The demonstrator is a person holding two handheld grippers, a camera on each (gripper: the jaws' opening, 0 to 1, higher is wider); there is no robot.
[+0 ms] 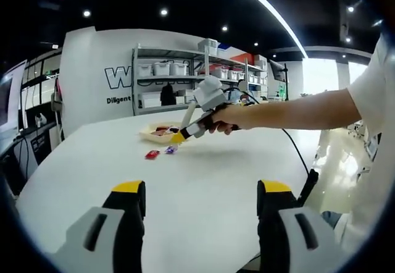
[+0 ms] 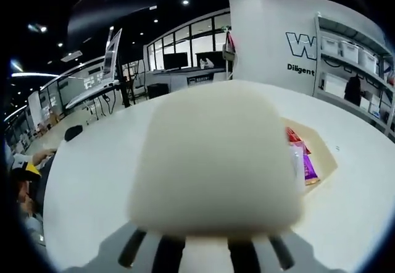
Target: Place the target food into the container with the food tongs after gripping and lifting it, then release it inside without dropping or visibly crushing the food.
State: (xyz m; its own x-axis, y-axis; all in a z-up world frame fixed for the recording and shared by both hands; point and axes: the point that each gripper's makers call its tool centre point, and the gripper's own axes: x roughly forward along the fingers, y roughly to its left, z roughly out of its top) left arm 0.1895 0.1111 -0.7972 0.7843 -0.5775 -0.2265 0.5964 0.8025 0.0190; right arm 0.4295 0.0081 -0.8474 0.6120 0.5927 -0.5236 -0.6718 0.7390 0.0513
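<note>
In my right gripper view, pale cream food tongs (image 2: 213, 162) sit so close to the lens that their broad, blurred blade hides most of the white desk (image 2: 92, 162). My right tool (image 1: 185, 132) holds these tongs; I cannot tell how wide its jaws stand. Whether the tongs grip any food is hidden. Past the blade's right edge lies a shallow beige tray (image 2: 324, 162) with red and purple wrapped sweets (image 2: 305, 162) inside, partly cut off. In my left gripper view, my left tool (image 1: 200, 214) hangs wide open over the desk, holding nothing. Beyond it, my right hand (image 1: 225, 117) reaches the tongs over the tray (image 1: 154, 137). A small red wrapped sweet (image 1: 152, 154) and a small purple wrapped sweet (image 1: 171, 150) lie on the desk just beside it.
</note>
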